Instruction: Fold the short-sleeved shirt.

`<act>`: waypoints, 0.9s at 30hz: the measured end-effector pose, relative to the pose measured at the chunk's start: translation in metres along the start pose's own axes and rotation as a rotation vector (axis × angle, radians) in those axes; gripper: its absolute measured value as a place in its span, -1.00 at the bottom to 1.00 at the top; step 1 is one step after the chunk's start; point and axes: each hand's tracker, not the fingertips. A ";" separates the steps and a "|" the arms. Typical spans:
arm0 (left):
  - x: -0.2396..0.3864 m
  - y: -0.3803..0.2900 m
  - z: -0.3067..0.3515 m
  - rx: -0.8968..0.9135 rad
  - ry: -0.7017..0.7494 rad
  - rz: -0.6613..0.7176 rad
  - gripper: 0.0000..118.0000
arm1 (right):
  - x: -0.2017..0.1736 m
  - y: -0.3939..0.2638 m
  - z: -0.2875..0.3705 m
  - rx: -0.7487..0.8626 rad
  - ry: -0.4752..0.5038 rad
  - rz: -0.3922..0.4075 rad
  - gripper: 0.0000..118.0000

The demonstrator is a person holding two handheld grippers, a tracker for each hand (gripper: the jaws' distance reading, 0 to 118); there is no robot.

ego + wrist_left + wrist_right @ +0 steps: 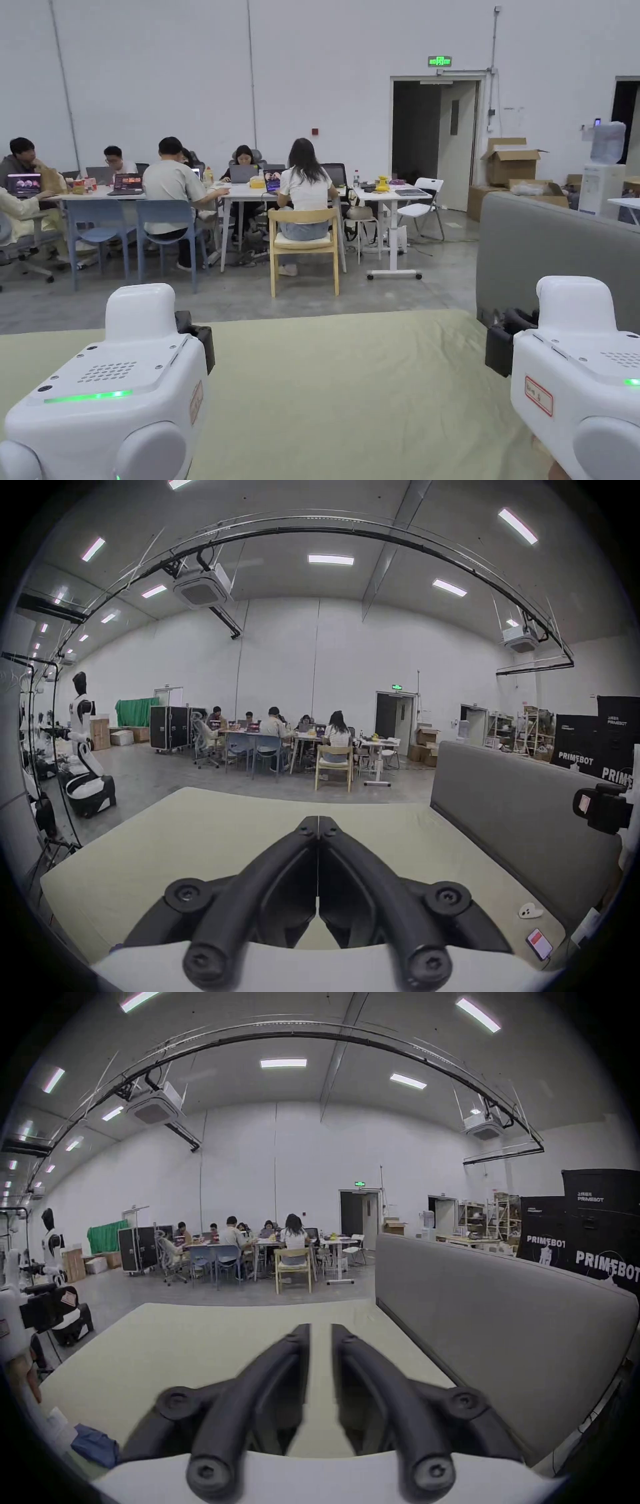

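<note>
Blue cloth (95,1445), crumpled, lies at the near left edge of the pale green surface (350,387) in the right gripper view; it may be the short-sleeved shirt, though the blur and the picture's rim prevent certainty. Left gripper (318,821): fingers (304,830) pressed together along their length, holding nothing, raised above the bare surface. Right gripper (321,1329): fingers (301,1333) slightly apart with a narrow gap between them, empty, also above the surface. In the head view both white gripper housings sit at the lower corners, well apart. A grey padded panel (550,250) stands along the right side of the surface. A phone (539,944) and a small white object (530,911) lie near that panel. Beyond, people sit at tables (250,194).
</note>
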 end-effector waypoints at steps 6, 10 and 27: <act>-0.003 0.021 0.010 0.047 0.010 -0.060 1.00 | -0.009 0.006 0.005 -0.046 -0.013 -0.067 1.00; -0.001 0.001 0.017 0.016 -0.015 -0.022 1.00 | -0.009 0.006 0.004 -0.057 0.040 -0.114 1.00; -0.004 0.005 0.017 0.009 -0.038 -0.004 1.00 | -0.030 0.002 0.014 -0.030 0.003 -0.008 1.00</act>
